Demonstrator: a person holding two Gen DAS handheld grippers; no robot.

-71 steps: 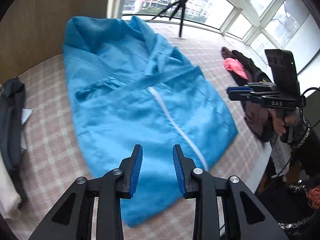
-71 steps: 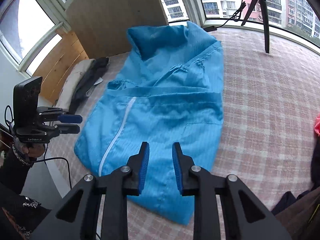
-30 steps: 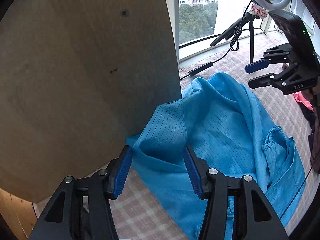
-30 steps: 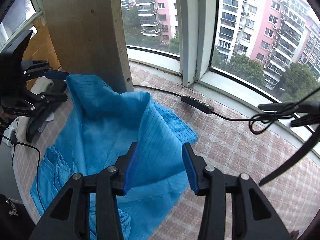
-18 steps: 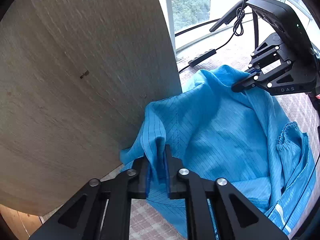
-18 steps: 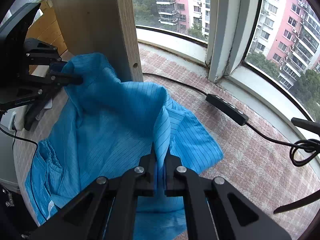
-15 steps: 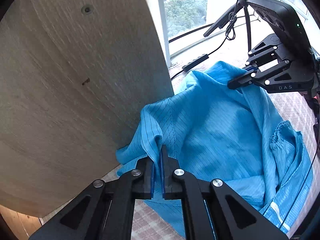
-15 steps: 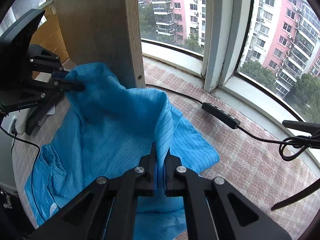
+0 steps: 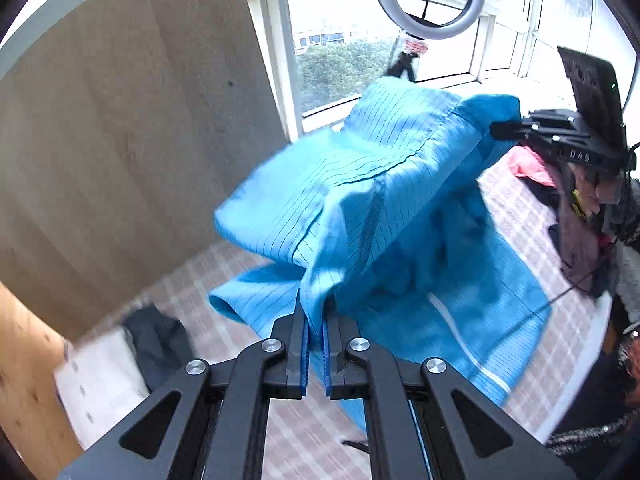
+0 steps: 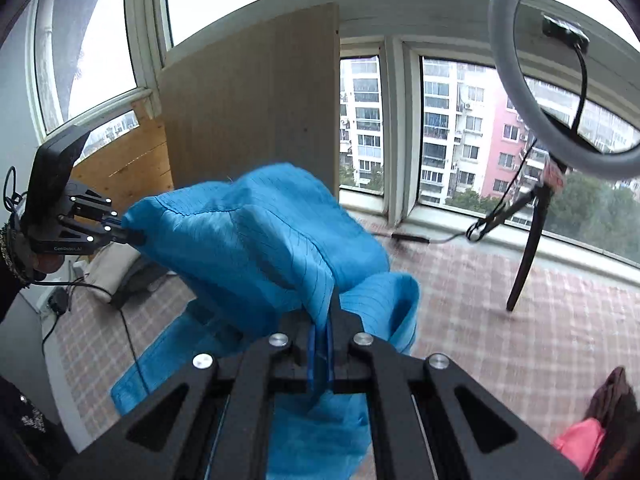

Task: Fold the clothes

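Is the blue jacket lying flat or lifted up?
Partly lifted. Left gripper and right gripper hold the blue jacket up by one end; the zipper end rests on the checkered surface.

In your left wrist view, look to the right of the fingers, up near the frame's edge: the right gripper (image 9: 494,130) carries white letters on the side of its black body that read "DAS".

In your right wrist view, look to the left of the fingers: the left gripper (image 10: 136,236) has small white lettering on its black body. It reads roughly "GenRobot.AI", though the print is small and soft, so you cannot be sure of every letter.

Nothing else you can see in either view carries readable text, numbers or signs.
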